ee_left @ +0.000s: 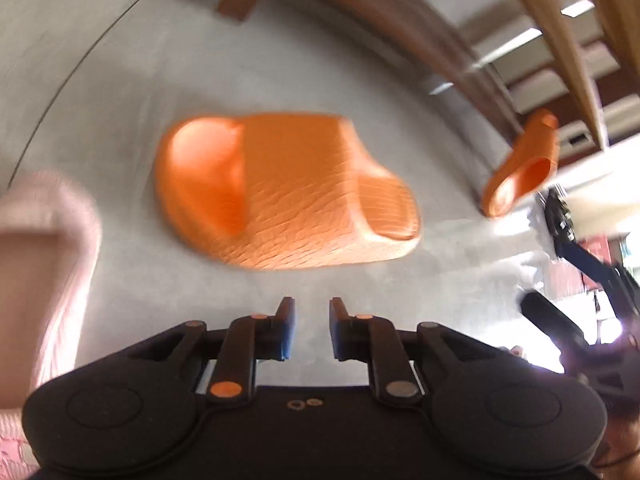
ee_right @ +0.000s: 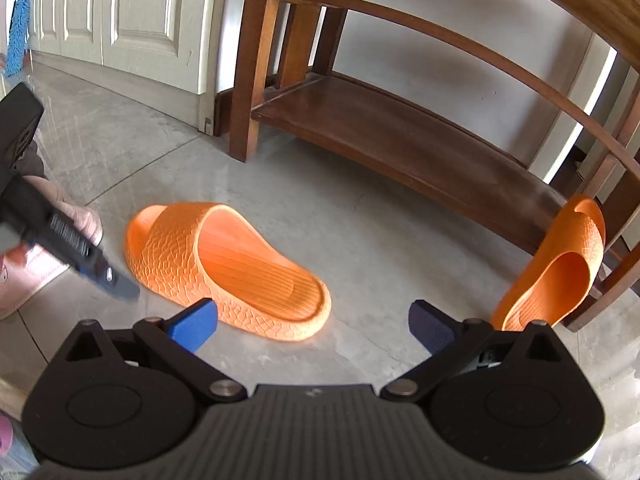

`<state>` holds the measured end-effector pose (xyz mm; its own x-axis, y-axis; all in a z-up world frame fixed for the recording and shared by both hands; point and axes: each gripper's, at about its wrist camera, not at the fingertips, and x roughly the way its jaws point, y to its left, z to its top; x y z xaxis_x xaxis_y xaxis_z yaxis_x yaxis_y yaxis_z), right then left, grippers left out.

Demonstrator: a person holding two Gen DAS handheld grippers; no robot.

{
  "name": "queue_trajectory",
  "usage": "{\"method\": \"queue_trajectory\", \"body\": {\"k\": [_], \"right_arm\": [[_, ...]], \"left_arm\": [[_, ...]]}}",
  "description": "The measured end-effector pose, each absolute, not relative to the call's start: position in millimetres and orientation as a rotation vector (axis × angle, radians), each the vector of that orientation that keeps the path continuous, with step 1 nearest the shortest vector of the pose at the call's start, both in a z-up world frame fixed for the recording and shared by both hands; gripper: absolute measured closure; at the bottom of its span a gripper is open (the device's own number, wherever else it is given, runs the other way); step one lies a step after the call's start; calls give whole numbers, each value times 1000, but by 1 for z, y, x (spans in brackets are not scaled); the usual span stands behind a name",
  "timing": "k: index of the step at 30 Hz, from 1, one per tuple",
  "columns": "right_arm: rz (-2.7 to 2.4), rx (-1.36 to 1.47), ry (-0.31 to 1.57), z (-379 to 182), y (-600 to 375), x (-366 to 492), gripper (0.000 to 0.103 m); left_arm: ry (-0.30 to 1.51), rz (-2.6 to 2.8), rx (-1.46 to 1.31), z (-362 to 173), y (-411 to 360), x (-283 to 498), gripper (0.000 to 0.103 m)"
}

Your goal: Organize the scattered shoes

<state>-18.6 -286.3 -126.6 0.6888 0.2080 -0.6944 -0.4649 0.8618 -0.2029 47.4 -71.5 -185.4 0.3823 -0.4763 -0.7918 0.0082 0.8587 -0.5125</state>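
An orange slipper point(ee_left: 280, 192) point(ee_right: 224, 268) lies flat on the grey floor, sole down. A second orange slipper point(ee_left: 524, 164) point(ee_right: 560, 272) stands on edge, leaning against the wooden shoe rack point(ee_right: 400, 132). My left gripper point(ee_left: 312, 312) hovers just short of the flat slipper's side, its fingers a narrow gap apart with nothing between them; the view is motion-blurred. In the right wrist view the left gripper point(ee_right: 120, 286) comes in from the left beside the slipper's toe. My right gripper point(ee_right: 312, 324) is wide open and empty, close to the flat slipper's heel.
The rack's low shelf is bare, and its legs point(ee_right: 244, 80) stand on the floor behind the slippers. A person's foot in a pink slipper point(ee_right: 76, 216) point(ee_left: 40, 240) is at the left. White doors point(ee_right: 120, 20) and a blue duster point(ee_right: 18, 28) stand behind.
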Motion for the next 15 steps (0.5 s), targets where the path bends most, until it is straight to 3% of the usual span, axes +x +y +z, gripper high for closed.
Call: {"method": "queue_trajectory", "body": {"k": [4,10,13,15], "right_arm": [[385,-360,723,-128,-286,-11,1],[386,-363,735,-132,-281,-12,1],[380,-344,747,-132,-280,-11,0],[375,-328,761,-133,-279,-9,1]], "left_arm": [[1016,-286,-416,-170,-49,68,76],[1065,-379,-433,-193,-34,83,72],[1072,-420,-461,-203,-29,88,60],[1065,-440,-487,-209,-27,91,60]]}}
